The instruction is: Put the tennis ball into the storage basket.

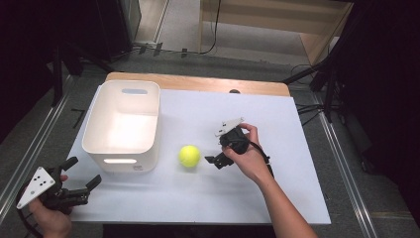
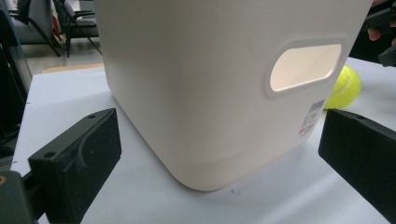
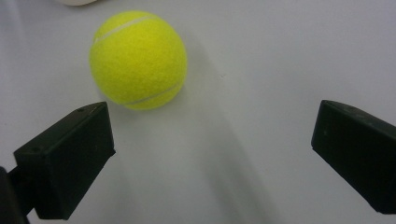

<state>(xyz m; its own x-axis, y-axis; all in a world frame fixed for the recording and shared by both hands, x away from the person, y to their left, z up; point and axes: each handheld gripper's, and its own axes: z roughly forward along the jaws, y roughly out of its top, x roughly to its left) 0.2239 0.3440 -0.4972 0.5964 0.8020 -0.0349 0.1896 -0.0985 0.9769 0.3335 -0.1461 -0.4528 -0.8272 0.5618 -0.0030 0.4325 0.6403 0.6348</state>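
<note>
The right gripper [image 1: 214, 148] hovers with its jaws spread wide and empty, and the tennis ball [image 1: 189, 156] lies on the table [image 1: 277, 168] just ahead of its left jaw. The left gripper [image 1: 85, 173], also wide open, points at the near corner of the white bin [image 1: 148, 134].

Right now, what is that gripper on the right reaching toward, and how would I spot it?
Start at the white table and find the tall white bin on its left half. Just right of the bin lies a tennis ball, with the open right gripper beside it. It is round, fuzzy and bright yellow-green.
</note>
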